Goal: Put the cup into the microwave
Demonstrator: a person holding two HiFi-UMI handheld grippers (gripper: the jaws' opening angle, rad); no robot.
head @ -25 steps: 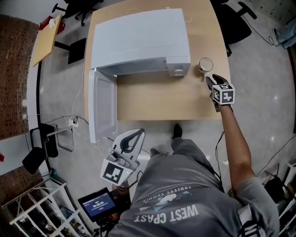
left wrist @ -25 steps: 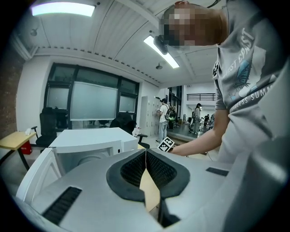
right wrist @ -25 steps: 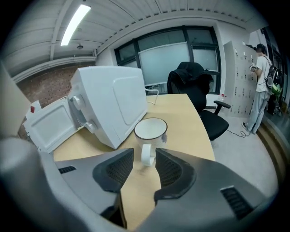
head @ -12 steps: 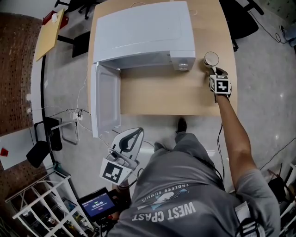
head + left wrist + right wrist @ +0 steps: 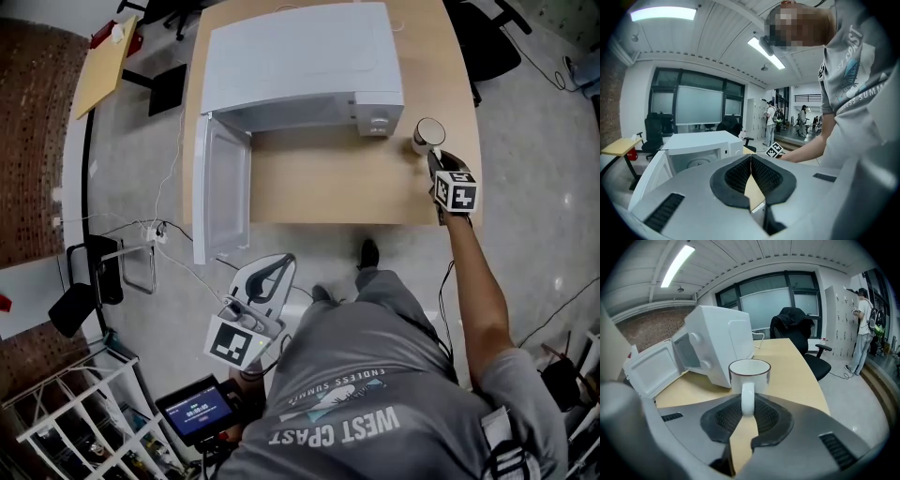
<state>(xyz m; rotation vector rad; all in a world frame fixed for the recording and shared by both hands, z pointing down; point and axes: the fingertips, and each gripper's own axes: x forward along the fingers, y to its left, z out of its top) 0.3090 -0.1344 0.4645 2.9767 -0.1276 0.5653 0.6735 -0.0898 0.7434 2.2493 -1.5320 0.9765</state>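
A white cup (image 5: pixel 428 134) with a dark rim stands at the right end of the wooden table, just right of the white microwave (image 5: pixel 300 56). The microwave's door (image 5: pixel 225 192) hangs wide open on the left. My right gripper (image 5: pixel 433 159) reaches in from the near side and its jaws are closing, with the cup's handle (image 5: pixel 747 399) between the pads. In the right gripper view the cup (image 5: pixel 749 373) sits straight ahead. My left gripper (image 5: pixel 275 267) is held low by the person's waist, off the table, shut and holding nothing. It faces the microwave (image 5: pixel 701 143).
The table (image 5: pixel 328 187) has bare wood in front of the microwave's open cavity. Its right edge (image 5: pixel 476 141) lies close to the cup. Black office chairs (image 5: pixel 487 42) stand behind the table. A yellow side table (image 5: pixel 98 70) and a wire rack (image 5: pixel 75 412) are on the left.
The right gripper's jaws have come together round the cup's handle. The gripper and cup have then drawn slightly toward the table's near edge. The left gripper has drifted a little.
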